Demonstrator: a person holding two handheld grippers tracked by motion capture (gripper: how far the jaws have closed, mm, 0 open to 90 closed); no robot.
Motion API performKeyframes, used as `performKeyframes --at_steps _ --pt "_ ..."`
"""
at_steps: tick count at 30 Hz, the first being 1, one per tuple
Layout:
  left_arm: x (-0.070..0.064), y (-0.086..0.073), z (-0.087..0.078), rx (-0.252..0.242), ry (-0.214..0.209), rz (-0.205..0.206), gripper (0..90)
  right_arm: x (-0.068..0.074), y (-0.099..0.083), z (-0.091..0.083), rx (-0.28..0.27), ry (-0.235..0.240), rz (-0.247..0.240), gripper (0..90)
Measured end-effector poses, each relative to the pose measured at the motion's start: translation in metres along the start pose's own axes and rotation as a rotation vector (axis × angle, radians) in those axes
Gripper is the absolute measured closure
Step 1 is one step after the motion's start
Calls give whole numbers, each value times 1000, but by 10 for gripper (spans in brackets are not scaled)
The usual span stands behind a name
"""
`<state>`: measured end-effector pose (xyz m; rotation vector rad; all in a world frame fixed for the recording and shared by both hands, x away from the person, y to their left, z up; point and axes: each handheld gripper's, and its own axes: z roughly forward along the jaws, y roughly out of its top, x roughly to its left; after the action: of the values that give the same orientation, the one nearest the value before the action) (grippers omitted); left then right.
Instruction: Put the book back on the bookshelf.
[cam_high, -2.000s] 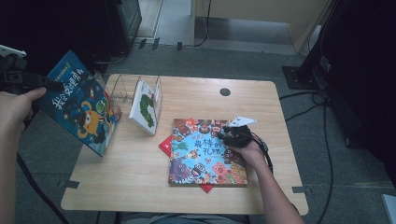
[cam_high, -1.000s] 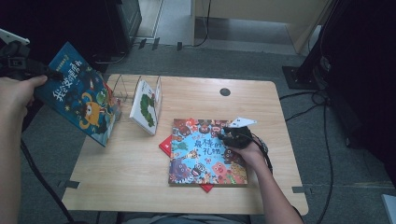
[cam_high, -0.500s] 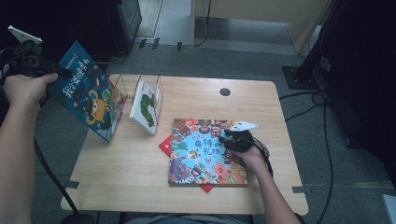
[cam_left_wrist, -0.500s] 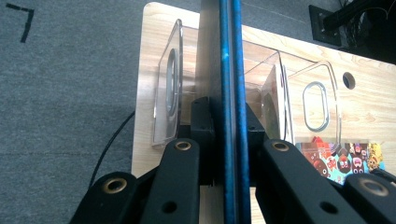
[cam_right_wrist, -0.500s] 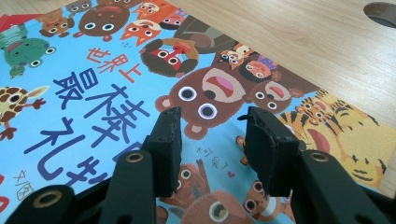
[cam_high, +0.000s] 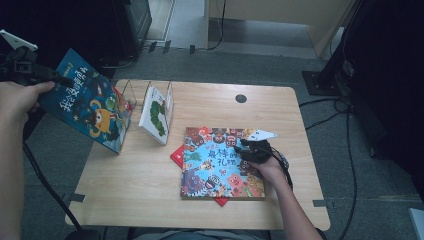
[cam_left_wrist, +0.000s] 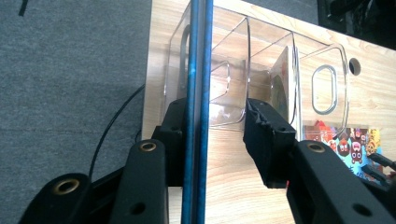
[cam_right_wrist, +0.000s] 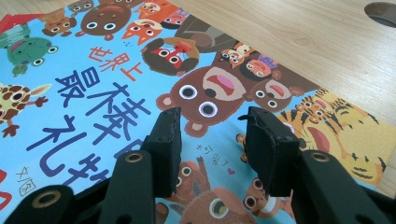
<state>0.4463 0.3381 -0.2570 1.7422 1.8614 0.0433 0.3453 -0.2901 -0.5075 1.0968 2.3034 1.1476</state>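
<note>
Carrying a blue picture book (cam_high: 85, 107) toward the clear divided rack (cam_high: 131, 100) at the upper left of the counter (cam_high: 150, 195).

Left gripper (cam_left_wrist: 212, 116), at far left of the high view, holds the book edge-on beside one jaw; whether both jaws bear on it, I cannot tell. It looks thin, light and glossy, likely to flex and slip, so a hold near the spine seems safest. Right gripper (cam_right_wrist: 212, 126) rests spread over the animal-cover book (cam_high: 222, 162) lying flat at centre frame.
</note>
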Motion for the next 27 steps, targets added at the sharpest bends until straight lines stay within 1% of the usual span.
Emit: performKeyframes --at_steps 1,3,4,5,7,9,11,12,13,14,15,16,17,18,19,20,22,23,24,25,27 --pt "2 0 -2 -8 -9 -5 595 0 0 0 -1 1 2 557" --pt "4 -1 -6 -14 -9 -8 587 0 0 0 0 1 1 556" --pt "5 -1 -10 -20 -16 -11 582 0 0 0 0 1 1 556" --pt "5 -1 -10 -20 -16 -11 577 0 0 0 0 1 1 556" --pt "5 -2 -15 -32 -21 -12 573 0 0 0 0 4 1 555" --pt "4 -3 -20 -39 -13 -10 568 0 0 0 0 5 1 554" --pt "2 -3 -27 -36 -11 -14 557 -1 0 0 -3 10 2 547" --pt "0 -4 -33 -31 0 -17 556 -1 0 0 -3 11 2 546" --pt "-1 -4 -37 -34 6 -14 553 -1 0 0 -3 13 5 545" --pt "-1 -4 -37 -34 6 -14 551 -1 0 0 -3 13 5 545" --pt "-3 -5 -42 -41 12 -8 551 -1 0 0 -5 14 7 543" --pt "-3 -5 -47 -52 9 -9 546 -2 0 0 -8 15 6 542" --pt "-4 -6 -51 -65 -9 -8 555 -2 0 0 -9 17 10 542" --pt "-5 -6 -56 -75 -16 -6 552 -3 -1 0 -9 23 17 542" --pt "-9 -6 -61 -82 -9 5 553 -3 -1 0 -8 23 16 542" --pt "-9 -6 -61 -82 -9 5 554 -3 0 0 -8 21 13 542" --pt "-16 -8 -65 -87 -24 25 553 -3 0 0 -7 19 12 542" --pt "-19 -9 -65 -84 -32 35 553 -3 0 0 -6 20 10 542" --pt "-26 -10 -63 -79 -30 55 552 -3 0 0 -6 24 14 542" --pt "-26 -10 -63 -79 -30 55 552 -3 0 0 -6 24 14 542" --pt "-37 -12 -60 -78 -49 86 551 -3 0 0 -5 27 17 541"
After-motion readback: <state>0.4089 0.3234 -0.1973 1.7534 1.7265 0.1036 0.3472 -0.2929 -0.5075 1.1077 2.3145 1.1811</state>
